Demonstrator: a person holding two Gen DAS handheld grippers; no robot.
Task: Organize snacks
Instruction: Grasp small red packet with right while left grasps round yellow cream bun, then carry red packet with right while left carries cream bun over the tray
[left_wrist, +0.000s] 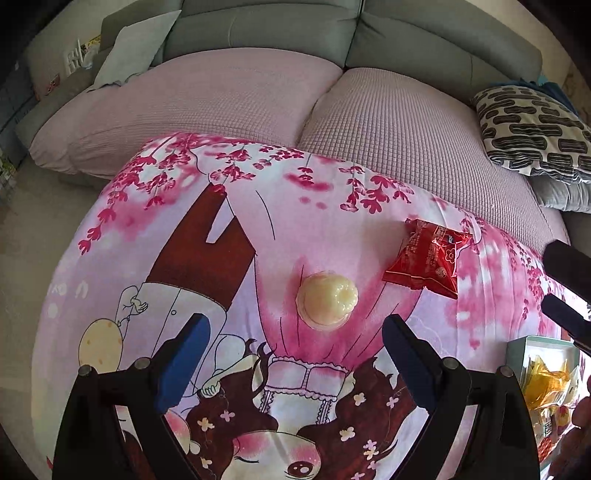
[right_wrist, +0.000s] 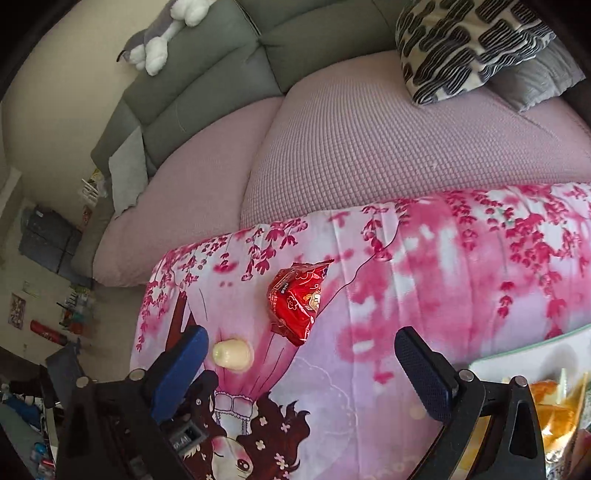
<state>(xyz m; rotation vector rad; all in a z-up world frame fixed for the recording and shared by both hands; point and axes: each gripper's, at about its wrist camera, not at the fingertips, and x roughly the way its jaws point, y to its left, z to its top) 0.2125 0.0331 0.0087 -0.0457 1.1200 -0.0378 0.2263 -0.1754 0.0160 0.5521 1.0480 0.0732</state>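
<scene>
Translucent plastic jelly cup (left_wrist: 327, 300) lies on its side on floral-cloth tabletop (left_wrist: 332, 206), just ahead of left claw (left_wrist: 295, 354), wide open, empty. Light, slick, squashy: pinch across rim flange. Red crinkly snack packet (right_wrist: 297, 300) nearby; right claw (right_wrist: 303, 363) agape, empty. Snack box (left_wrist: 543, 350) right.

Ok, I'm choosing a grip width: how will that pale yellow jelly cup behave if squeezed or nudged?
The jelly cup lies on its side on the soft printed quilt, so a nudge would probably roll it. Its glossy, thin-looking plastic may be slippery and could dent under a hard squeeze. It looks small, so likely light.
</scene>
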